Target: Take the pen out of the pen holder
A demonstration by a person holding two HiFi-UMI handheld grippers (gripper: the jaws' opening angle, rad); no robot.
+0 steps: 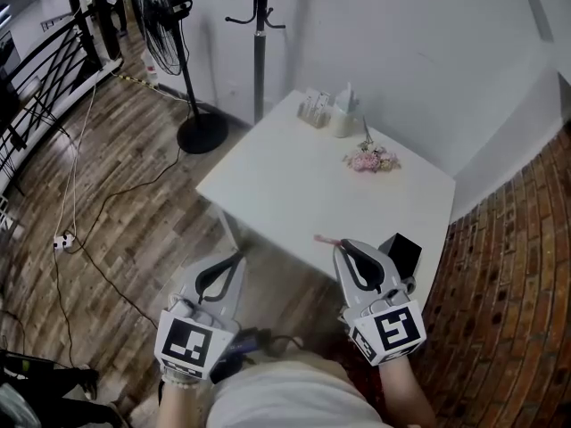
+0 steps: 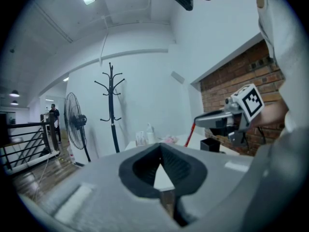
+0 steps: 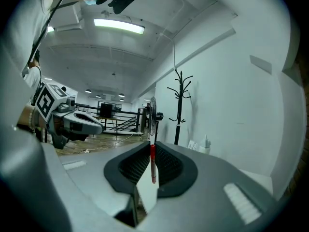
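Observation:
In the head view my right gripper (image 1: 343, 247) hangs over the near right part of the white table (image 1: 294, 194), shut on a red pen (image 1: 325, 239) that sticks out to the left from its tips. The black pen holder (image 1: 403, 253) stands just right of this gripper, near the table's corner. The right gripper view shows the red pen (image 3: 153, 162) pinched upright between the shut jaws of the right gripper (image 3: 151, 147). My left gripper (image 1: 238, 258) is shut and empty, off the table's near left edge. In its own view the left gripper (image 2: 161, 147) sees the pen (image 2: 189, 135) and holder (image 2: 210, 144).
A pink flower bunch (image 1: 370, 160), a white bottle (image 1: 343, 114) and a small rack (image 1: 314, 108) sit at the table's far side. A coat stand (image 1: 260, 34) and a floor fan (image 1: 178, 61) stand behind. Cables (image 1: 80, 230) trail on the wooden floor; a brick wall (image 1: 517, 266) is at right.

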